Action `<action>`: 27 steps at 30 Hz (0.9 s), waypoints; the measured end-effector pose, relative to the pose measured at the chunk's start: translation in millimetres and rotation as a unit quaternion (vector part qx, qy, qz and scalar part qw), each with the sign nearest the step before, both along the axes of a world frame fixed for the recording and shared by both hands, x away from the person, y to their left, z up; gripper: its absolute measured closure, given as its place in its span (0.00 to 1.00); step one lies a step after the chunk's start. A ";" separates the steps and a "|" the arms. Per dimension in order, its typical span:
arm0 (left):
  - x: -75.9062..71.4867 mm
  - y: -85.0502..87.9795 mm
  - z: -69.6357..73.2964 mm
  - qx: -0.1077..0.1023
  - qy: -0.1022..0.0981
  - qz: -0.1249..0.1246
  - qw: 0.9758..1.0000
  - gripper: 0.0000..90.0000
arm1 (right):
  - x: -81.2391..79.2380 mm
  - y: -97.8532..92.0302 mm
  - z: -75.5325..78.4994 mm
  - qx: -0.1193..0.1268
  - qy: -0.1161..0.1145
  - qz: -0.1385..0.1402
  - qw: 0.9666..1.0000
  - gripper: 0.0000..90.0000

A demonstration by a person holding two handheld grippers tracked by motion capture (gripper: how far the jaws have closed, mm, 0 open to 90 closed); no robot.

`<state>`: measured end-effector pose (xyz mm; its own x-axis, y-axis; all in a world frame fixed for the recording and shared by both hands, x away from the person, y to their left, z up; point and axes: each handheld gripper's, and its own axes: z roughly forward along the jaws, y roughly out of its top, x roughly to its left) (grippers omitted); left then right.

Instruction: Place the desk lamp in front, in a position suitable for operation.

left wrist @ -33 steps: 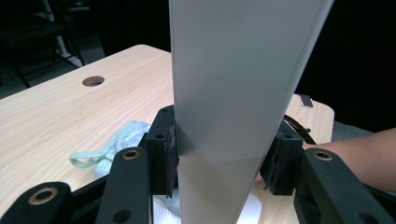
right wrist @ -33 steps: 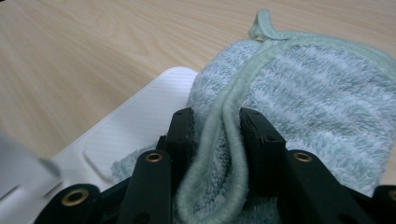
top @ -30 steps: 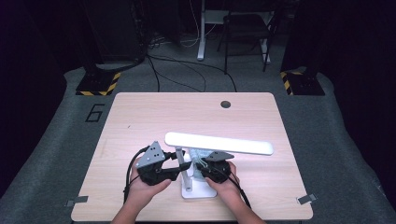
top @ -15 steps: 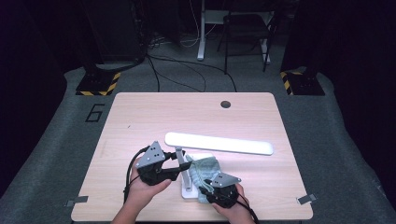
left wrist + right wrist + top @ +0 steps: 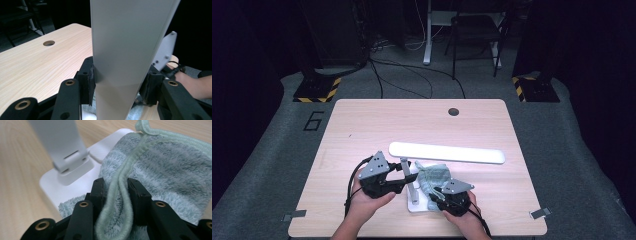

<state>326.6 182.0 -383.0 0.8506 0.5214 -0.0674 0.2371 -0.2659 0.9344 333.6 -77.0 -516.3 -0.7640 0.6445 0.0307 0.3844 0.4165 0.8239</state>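
Observation:
A white desk lamp stands near the table's front edge, with its long head bar (image 5: 447,152), thin stem (image 5: 408,177) and flat base (image 5: 416,205). My left gripper (image 5: 408,176) is shut on the stem (image 5: 120,50), its pads (image 5: 91,80) pressing both sides. A pale green fluffy cloth (image 5: 436,176) lies bunched over the base. My right gripper (image 5: 435,198) is shut on a fold of the cloth (image 5: 162,170), whose hem runs between the jaws (image 5: 116,188). These jaws have just been closing on the cloth. The white base (image 5: 70,187) shows beside the cloth.
The wooden table (image 5: 362,130) has a round cable hole (image 5: 453,111) at its far edge. The other hand and its gripper's grey plate (image 5: 166,50) show behind the stem. Dark floor, cables and chair legs lie beyond the table.
My right gripper has drawn back from the stem toward the table's front edge, pulling the cloth over the base. The left gripper and the lamp have stayed put.

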 end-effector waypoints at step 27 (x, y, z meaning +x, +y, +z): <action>0.9 0.2 0.0 0.002 -0.004 -0.001 1.000 0.60 | 87.4 -13.9 -6.4 0.062 0.060 -0.119 0.989 0.75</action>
<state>327.5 182.2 -383.0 0.8521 0.5200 -0.0586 0.2296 -0.2709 0.9348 421.0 -90.9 -522.7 -0.5769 0.7915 0.2017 0.5575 0.2012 0.8054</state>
